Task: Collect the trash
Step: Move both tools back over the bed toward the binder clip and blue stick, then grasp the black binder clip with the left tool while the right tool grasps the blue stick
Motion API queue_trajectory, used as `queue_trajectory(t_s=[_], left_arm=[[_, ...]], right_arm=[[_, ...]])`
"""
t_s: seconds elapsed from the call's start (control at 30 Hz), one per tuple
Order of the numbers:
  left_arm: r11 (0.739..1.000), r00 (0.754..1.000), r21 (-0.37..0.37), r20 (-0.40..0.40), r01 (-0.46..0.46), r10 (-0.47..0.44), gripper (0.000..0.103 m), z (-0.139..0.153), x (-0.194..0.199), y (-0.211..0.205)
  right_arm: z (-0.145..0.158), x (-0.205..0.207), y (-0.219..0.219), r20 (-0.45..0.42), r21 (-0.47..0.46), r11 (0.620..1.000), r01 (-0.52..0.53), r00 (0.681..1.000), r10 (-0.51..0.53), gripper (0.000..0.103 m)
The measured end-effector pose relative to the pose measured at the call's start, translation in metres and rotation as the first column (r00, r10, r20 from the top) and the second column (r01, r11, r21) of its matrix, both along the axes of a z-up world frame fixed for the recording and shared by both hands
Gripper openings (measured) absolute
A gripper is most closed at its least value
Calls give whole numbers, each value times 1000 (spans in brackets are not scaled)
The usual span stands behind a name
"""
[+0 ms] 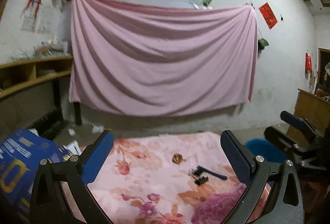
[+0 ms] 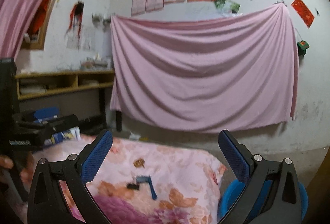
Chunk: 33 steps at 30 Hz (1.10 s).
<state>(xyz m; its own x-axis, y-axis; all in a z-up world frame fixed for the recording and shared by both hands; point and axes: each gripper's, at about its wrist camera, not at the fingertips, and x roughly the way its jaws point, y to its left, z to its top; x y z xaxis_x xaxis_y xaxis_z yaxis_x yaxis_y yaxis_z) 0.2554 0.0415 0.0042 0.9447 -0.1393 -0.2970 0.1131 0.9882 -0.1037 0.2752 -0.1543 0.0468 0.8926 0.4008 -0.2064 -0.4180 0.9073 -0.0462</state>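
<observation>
Two grippers poised, jaws wide and empty, over a floral blanket

The left gripper and right gripper hover above the pink floral blanket, where a brown scrap and a dark blue-handled piece lie in open space mid-blanket. A blue bin sits just past its right edge; a blue box crowds the left.

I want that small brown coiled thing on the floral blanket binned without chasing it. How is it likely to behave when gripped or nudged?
The brown coil looks small and thin, so probably light. It lies flat on the soft floral blanket, so it may sink rather than roll or slide. Its looped shape suggests it could flex or slip between the fingers.
</observation>
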Motion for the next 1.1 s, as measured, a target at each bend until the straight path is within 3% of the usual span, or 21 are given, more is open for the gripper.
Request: queue_trajectory(t_s=[0.2,0.27,0.47,0.53,0.63,0.73,0.8,0.93,1.1], left_arm=[[999,987,-42,-157,21,-27,101,-22,32,0],[998,980,-58,-196,15,-26,101,-27,39,-1],[997,950,-81,-309,16,-40,100,-48,63,-5],[996,936,-86,-347,27,-55,95,-54,70,-6],[993,901,-106,-422,58,-98,81,-67,82,-10],[981,845,-170,-506,97,-171,61,-83,92,-15],[975,813,-192,-546,113,-202,55,-92,97,-20],[966,801,-210,-547,151,-244,55,-92,97,-28],[962,789,-216,-555,169,-263,55,-91,98,-33]], right_arm=[[-20,26,-9,-147,-33,999,10,989,-15,99],[-25,33,-11,-190,-41,999,2,982,-10,86],[-37,49,-9,-293,-54,998,-33,956,16,67],[-41,56,-7,-332,-74,996,-45,943,18,60],[-52,68,-2,-424,-81,993,-87,905,45,44],[-61,77,0,-494,-77,989,-129,866,75,41],[-66,80,1,-528,-71,985,-156,844,96,36],[-77,87,2,-593,-45,978,-206,793,140,27],[-87,89,6,-640,-32,964,-263,747,183,25]])
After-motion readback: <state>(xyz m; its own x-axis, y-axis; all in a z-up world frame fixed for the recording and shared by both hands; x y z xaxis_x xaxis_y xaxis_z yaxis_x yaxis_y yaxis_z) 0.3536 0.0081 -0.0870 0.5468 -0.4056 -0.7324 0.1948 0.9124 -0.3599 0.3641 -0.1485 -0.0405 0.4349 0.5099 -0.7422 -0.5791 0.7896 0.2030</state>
